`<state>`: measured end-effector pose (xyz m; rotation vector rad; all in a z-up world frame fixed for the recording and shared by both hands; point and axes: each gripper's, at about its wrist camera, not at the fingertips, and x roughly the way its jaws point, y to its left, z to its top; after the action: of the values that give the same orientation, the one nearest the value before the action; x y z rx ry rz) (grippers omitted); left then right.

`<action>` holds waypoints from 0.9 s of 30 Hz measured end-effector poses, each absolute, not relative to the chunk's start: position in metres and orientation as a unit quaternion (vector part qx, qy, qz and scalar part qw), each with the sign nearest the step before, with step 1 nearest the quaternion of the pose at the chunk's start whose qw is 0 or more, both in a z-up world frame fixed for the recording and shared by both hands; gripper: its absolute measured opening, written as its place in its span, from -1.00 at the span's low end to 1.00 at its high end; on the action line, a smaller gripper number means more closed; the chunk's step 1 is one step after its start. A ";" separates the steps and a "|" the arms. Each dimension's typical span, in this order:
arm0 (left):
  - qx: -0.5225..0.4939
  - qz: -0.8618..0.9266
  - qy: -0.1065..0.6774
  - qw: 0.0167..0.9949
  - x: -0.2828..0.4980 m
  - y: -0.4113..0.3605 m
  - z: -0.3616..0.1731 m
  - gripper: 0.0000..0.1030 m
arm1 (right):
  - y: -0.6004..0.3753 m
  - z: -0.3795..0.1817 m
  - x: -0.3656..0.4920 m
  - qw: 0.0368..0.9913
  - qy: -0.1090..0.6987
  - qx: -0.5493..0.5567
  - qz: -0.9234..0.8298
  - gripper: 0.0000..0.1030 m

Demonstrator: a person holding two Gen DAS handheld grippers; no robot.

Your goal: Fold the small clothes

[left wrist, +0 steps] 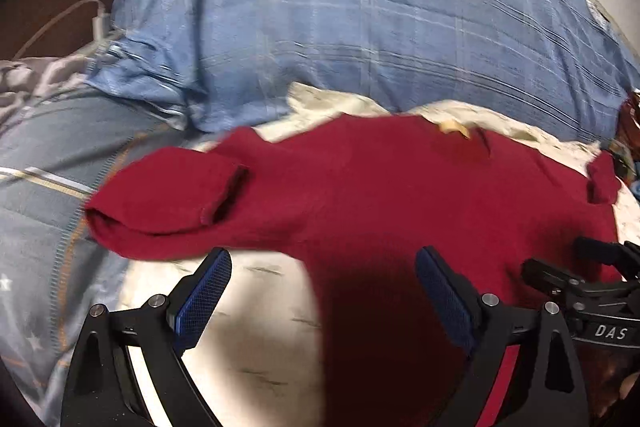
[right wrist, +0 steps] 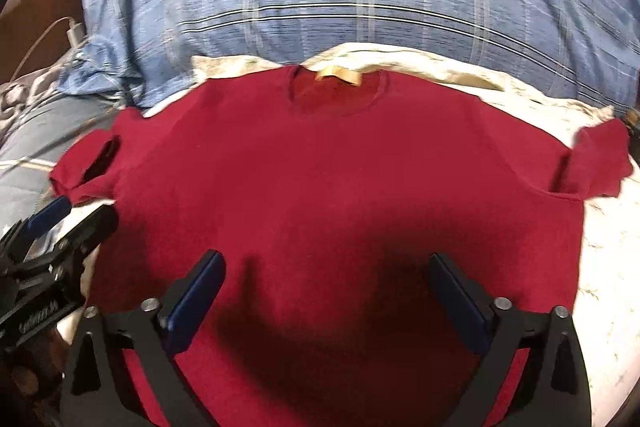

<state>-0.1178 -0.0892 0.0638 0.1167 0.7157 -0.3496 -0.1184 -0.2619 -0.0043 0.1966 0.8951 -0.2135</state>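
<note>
In the left wrist view the left gripper (left wrist: 323, 269) stands open over the lower left edge of the red shirt (left wrist: 380, 195), which lies flat on the cream sheet (left wrist: 248, 311) of the bed. In the right wrist view the right gripper (right wrist: 326, 271) is also open, holding nothing, above the shirt's lower middle. The risk, I think: closing there may pinch only one layer, or the sheet too, and wrinkle the fold.

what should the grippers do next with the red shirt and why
Probably lower both grippers and pinch the near hem. The red shirt lies spread flat, collar on the far side, sleeves out. The left gripper and right gripper both stand open over its near part with nothing between the pads, so no fold has begun.
</note>
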 end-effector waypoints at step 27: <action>-0.088 0.124 0.323 0.934 -0.062 0.062 0.086 0.81 | -0.119 -0.006 0.060 0.849 0.466 0.177 0.172 -0.91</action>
<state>-0.0621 0.0616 0.0860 -0.1806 0.6611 0.2529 0.0597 -0.1190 -0.0062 0.3723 0.9824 0.3633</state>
